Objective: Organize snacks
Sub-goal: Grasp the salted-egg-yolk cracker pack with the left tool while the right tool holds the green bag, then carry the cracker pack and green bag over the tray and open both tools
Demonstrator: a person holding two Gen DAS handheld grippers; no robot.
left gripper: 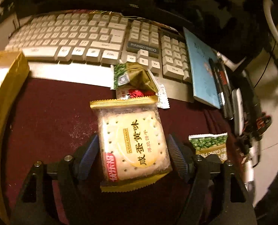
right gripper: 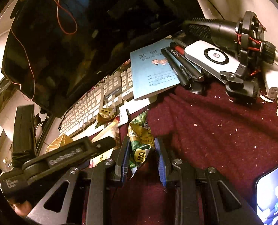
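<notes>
Maroon cloth (left gripper: 50,112) covers the surface before a keyboard (left gripper: 94,37). Left tool (left gripper: 132,153) stands wide, pads flanking a cracker pack (left gripper: 133,144), contact unclear. Right tool (right gripper: 141,155), half open, brackets a green pea packet (right gripper: 140,144).

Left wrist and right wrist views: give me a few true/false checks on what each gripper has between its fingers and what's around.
1. The left gripper has a cracker packet between its fingers. True.
2. The cracker packet is torn open and empty. False: it looks sealed, with a cracker visible through the wrapper.
3. The right gripper straddles a green snack packet. True.
4. The blue notebook lies flat on the red cloth, clear of the keyboard. False: it rests partly over the keyboard's right end.
5. Pens lie on the notebook. True.
</notes>
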